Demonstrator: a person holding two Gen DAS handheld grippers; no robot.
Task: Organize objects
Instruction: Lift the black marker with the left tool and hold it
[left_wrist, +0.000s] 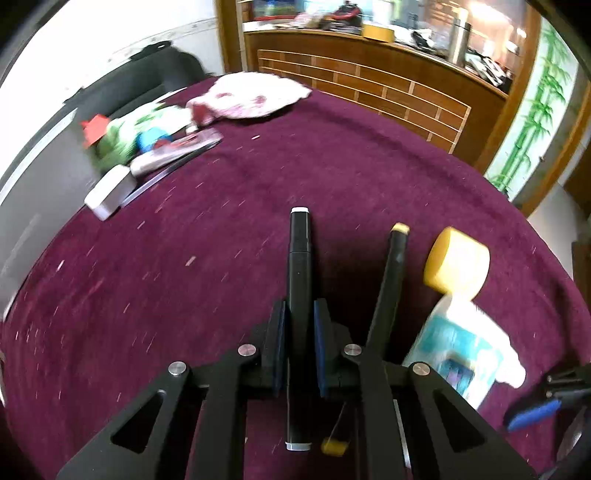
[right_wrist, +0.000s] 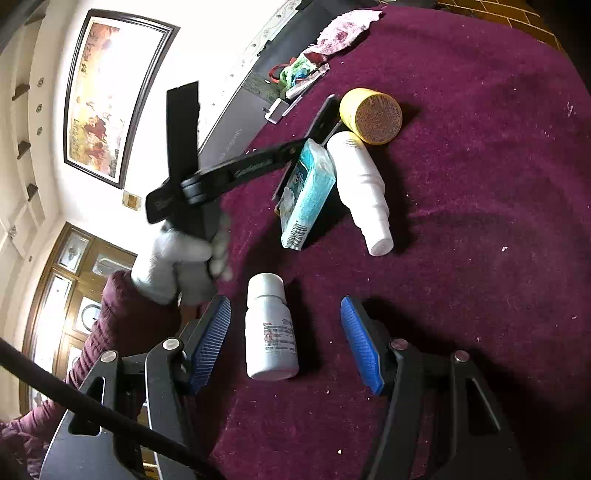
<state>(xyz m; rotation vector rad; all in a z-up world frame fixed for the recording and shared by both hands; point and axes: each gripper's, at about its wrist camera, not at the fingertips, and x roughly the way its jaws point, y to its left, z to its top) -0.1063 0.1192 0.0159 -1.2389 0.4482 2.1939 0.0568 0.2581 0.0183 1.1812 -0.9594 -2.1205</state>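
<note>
Nearest the left wrist camera, the left gripper (left_wrist: 299, 325) was clamped on a slim black marker with a white end cap (left_wrist: 300, 266), its blue pads pressing the barrel from either side; the marker's long axis ran straight ahead along the fingers, over the maroon velvet tablecloth (left_wrist: 184, 258). Just to its right lay a second black marker with a yellow cap (left_wrist: 391, 273), slanted, then a yellow round tin (left_wrist: 456, 262) and a teal-and-white tissue packet (left_wrist: 458, 354). Seen from the right wrist, the right gripper (right_wrist: 286, 339) stood with its fingers apart astride a small white plastic pill bottle (right_wrist: 271, 328), neither pad touching it; the bottle lay with its long axis along the fingers, cap pointing away. Farther off lay a tall white plastic bottle (right_wrist: 364, 192) beside the packet. No tray or box was visible; whether the tin held anything could not be told, its lid apparently shut.
</note>
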